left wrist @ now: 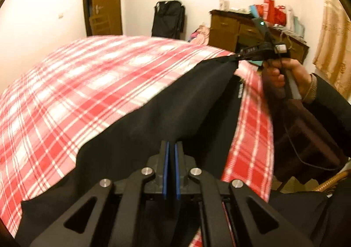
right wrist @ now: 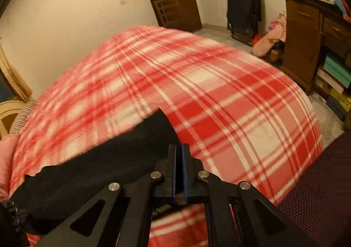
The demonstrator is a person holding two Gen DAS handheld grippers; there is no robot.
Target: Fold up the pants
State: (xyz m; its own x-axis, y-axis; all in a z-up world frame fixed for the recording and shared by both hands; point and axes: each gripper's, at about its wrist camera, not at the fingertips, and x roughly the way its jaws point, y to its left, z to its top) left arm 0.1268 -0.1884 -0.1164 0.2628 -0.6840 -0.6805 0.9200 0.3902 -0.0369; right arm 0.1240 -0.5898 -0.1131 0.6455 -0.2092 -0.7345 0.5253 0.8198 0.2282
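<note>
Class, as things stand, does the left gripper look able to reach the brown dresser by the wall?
Probably not. The left gripper is shut on the black pants, and the dresser stands beyond the plaid bed.

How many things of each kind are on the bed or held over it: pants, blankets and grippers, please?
Black pants: 1
Red and white plaid blanket: 1
Grippers: 2, the left gripper and the right gripper, both shut on the pants
Total: 4
</note>
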